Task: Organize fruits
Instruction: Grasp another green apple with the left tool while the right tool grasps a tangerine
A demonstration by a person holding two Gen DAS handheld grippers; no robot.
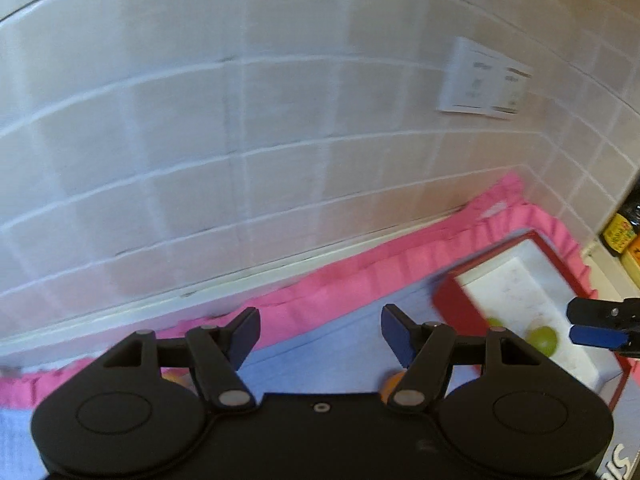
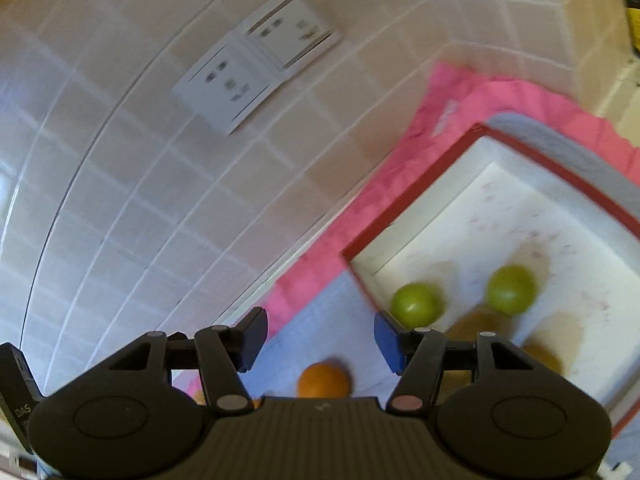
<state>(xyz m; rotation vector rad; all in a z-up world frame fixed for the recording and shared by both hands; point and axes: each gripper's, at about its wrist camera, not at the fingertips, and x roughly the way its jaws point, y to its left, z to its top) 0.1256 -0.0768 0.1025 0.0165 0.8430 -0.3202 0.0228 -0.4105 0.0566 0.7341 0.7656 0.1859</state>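
Observation:
A red-rimmed white tray (image 2: 436, 216) sits on a pale blue cloth with a pink frill. Two green fruits (image 2: 418, 304) (image 2: 511, 290) lie in it, with brownish-orange fruit (image 2: 540, 354) partly hidden behind my right gripper. An orange fruit (image 2: 324, 380) lies on the cloth outside the tray. My right gripper (image 2: 320, 338) is open and empty above that orange. My left gripper (image 1: 320, 330) is open and empty, left of the tray (image 1: 452, 300); one green fruit (image 1: 542, 340) shows there. The right gripper's fingers (image 1: 596, 336) reach over the tray in the left view.
A tiled wall (image 1: 240, 120) with a double socket (image 1: 484, 78) stands close behind the cloth. The pink frill (image 1: 360, 280) runs along the wall's base. Jars or packets (image 1: 622, 236) stand at the far right. Another orange fruit (image 1: 394, 384) peeks from behind the left gripper.

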